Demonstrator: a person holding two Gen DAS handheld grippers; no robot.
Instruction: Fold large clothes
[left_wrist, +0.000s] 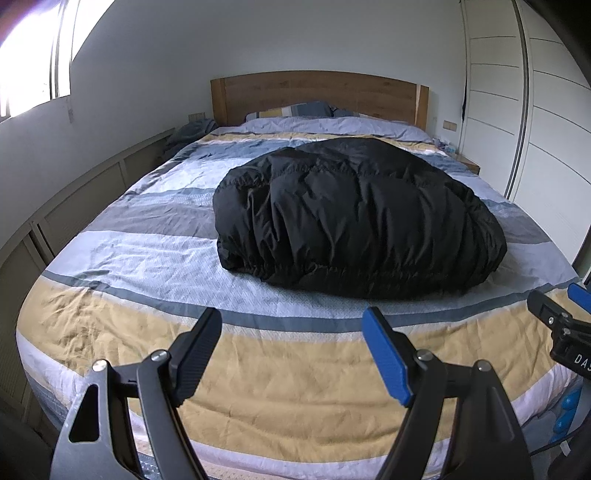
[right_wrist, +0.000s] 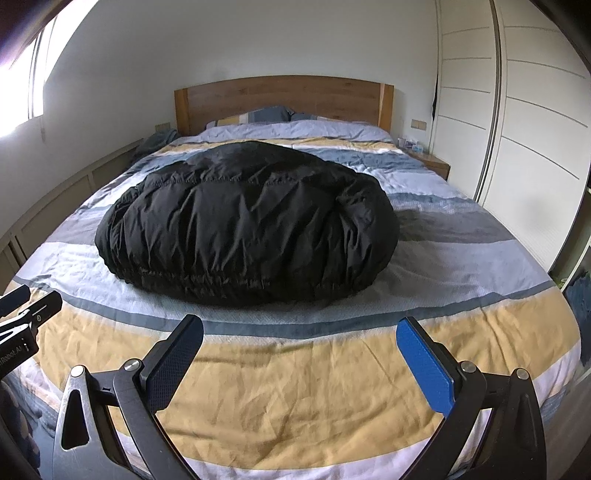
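Black puffer jacket (left_wrist: 354, 214) lies bunched mid-bed, on the striped duvet (left_wrist: 258, 369), short of the headboard (left_wrist: 317, 94). Left gripper (left_wrist: 291, 354) and right gripper (right_wrist: 299, 360) hover over the bed's foot, fingers spread, pinching nothing.

jacket (left_wrist: 351, 218): on bed (left_wrist: 147, 258), middle
pillows (left_wrist: 291, 110): behind jacket, against headboard (left_wrist: 317, 92)
wardrobe (left_wrist: 535, 122): right of bed
grippers: before jacket, over bed's near end
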